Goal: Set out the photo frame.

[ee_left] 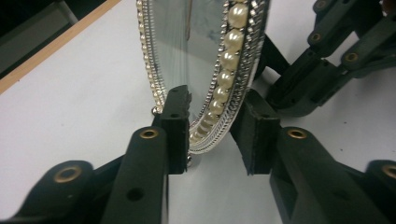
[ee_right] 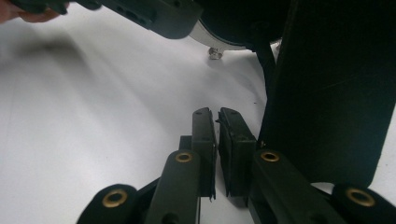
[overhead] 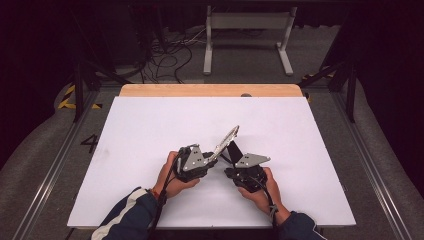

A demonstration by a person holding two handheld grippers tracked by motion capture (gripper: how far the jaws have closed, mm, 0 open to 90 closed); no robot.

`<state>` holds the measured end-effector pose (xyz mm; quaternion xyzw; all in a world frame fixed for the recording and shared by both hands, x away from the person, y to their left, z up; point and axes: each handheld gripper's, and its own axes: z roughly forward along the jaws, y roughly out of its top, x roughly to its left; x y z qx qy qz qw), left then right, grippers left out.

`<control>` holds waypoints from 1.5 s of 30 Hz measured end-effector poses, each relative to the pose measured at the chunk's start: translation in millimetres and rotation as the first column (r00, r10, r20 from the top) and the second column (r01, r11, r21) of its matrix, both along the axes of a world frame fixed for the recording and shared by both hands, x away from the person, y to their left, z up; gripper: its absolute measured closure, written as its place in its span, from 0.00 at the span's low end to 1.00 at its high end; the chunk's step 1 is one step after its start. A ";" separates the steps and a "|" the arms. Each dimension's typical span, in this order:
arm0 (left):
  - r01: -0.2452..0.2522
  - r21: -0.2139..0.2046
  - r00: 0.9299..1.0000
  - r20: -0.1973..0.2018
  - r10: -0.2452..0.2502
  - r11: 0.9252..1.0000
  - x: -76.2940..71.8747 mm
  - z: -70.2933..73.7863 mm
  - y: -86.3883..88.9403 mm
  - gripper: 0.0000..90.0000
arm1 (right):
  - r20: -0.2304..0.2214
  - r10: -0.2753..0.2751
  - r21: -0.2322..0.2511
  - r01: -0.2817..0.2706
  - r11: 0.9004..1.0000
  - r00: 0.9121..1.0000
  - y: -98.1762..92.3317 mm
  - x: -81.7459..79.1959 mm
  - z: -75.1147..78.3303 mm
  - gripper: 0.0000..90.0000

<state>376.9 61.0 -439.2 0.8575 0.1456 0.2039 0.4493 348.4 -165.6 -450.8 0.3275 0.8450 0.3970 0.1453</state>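
Near the middle of the white table (overhead: 150,130), your pearl-rimmed mirror (ee_left: 205,60) stands tilted on its black stand (ee_right: 327,93). Your left gripper (ee_left: 212,135) sits loosely around its rim to steady it. Your right gripper (ee_right: 217,144) rests closed beside the stand.

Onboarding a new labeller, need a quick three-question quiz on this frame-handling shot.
1. Multiple choice: what trims the rim of the frame? A pearls, B wood, C fabric.
2. True or false: the right tool clamps the black stand.
3. Short answer: what sits between the jaws of the left tool?

Key:
1. A.
2. False. Its jaws are together and empty, beside the stand.
3. The frame's lower rim.
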 end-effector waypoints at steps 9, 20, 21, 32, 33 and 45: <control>-0.047 0.009 0.999 0.000 0.047 0.999 3.1 -7.8 -10.5 0.66 | -0.017 0.003 -0.003 -0.003 1.000 1.000 1.4 0.4 -2.5 0.91; -0.031 -0.038 0.999 -0.011 0.031 0.999 1.3 -5.7 -9.1 0.78 | -0.029 -0.009 -0.003 0.008 1.000 1.000 1.8 -0.1 -3.3 0.91; -0.028 -0.038 1.000 -0.008 0.028 0.999 1.0 -5.2 -8.9 0.79 | -0.029 -0.008 -0.003 0.008 1.000 1.000 1.7 0.0 -3.3 0.91; -0.018 -0.028 1.000 -0.003 0.018 0.999 -1.0 -2.7 -6.6 0.82 | -0.029 -0.005 -0.005 0.005 1.000 1.000 0.9 0.8 -3.4 0.93; -0.018 -0.024 1.000 0.001 0.018 1.000 -1.2 -2.4 -6.5 0.82 | -0.031 -0.004 -0.005 0.004 1.000 1.000 0.6 1.0 -3.4 0.94; -0.013 -0.004 1.000 0.011 0.013 1.000 -7.5 0.5 -8.2 0.82 | -0.036 -0.012 -0.008 0.011 1.000 0.999 -3.6 2.3 -2.8 0.96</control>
